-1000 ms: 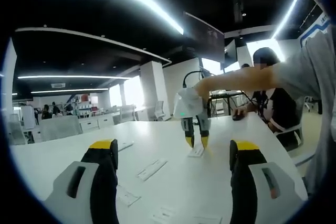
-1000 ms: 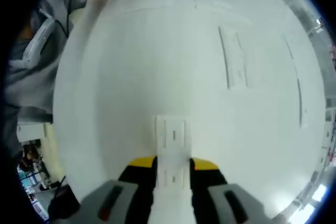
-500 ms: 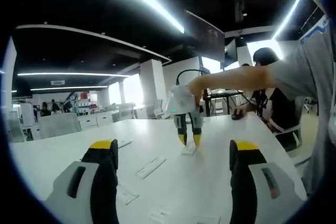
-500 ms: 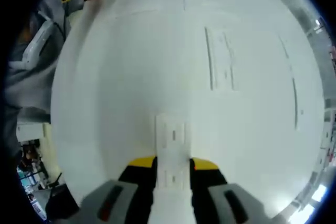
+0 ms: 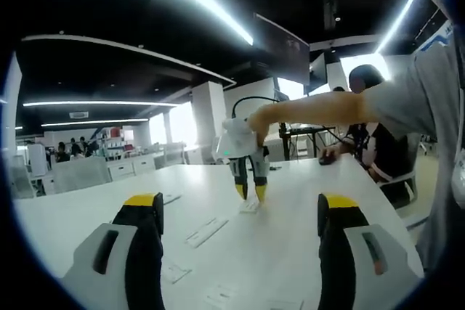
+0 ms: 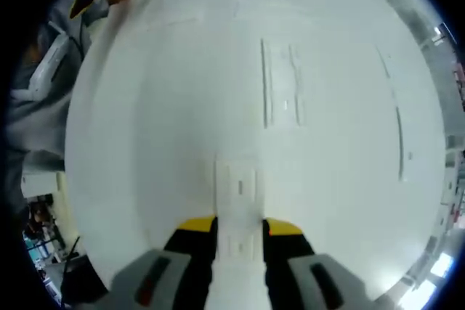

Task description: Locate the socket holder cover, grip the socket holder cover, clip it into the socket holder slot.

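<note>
Your left hand-held gripper [image 5: 240,252] hangs wide open, empty. Your right hand-held gripper [image 6: 238,241] is clamped on the flat white plastic socket holder cover [image 6: 237,208]. White slotted socket holder strip [image 6: 282,92] lies at 12 o'clock on the white bench [image 6: 160,128]: grip done, clipping remains.

White socket holder cover [image 6: 239,201] between yellow-tipped black fingers [image 6: 195,231]; white surface [image 6: 182,107]; grey sleeve [image 5: 429,92].

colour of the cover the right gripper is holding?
White, like the table; the cover shows best in the right gripper view, between the right gripper jaws.
</note>
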Demonstrator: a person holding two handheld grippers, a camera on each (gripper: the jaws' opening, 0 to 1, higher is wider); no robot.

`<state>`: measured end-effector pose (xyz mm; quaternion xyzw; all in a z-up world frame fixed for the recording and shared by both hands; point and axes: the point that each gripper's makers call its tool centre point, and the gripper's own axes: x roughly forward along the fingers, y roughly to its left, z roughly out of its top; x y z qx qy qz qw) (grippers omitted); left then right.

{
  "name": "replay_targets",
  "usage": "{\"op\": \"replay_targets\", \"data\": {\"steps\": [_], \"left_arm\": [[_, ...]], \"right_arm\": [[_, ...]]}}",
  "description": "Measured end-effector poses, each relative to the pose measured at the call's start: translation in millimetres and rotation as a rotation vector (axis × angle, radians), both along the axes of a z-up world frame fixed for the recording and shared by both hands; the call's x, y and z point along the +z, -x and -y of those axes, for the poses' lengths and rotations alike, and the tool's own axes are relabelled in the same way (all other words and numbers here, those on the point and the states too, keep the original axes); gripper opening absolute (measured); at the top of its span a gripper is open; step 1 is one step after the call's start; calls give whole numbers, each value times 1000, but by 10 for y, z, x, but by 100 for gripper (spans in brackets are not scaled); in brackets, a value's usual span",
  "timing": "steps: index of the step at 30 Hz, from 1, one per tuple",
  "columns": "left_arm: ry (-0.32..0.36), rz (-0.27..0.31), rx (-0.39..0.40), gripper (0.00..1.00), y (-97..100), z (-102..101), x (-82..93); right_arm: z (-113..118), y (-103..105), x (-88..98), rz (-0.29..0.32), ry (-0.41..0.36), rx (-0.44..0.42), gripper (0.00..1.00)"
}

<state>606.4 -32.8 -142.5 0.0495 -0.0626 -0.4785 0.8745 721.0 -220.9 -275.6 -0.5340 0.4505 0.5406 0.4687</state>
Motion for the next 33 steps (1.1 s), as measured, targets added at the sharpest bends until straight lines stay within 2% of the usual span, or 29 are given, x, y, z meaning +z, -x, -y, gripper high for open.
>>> {"op": "replay_targets", "data": {"steps": [5,15,22,33], "left_arm": [[6,2,-7,87,21,15,8],[-3,14,-12,86,54,32,12],[-6,17,-17,86,55,42,19],[-28,12,-30,86,83,97,-44]], "right_arm": [[-12,-45,40,14,-21,-24,26],[39,-267,89,23,-34,-42,26],[37,-278,25,16,-25,-74,26],[62,-337,-9,21,2,-76,26]]}}
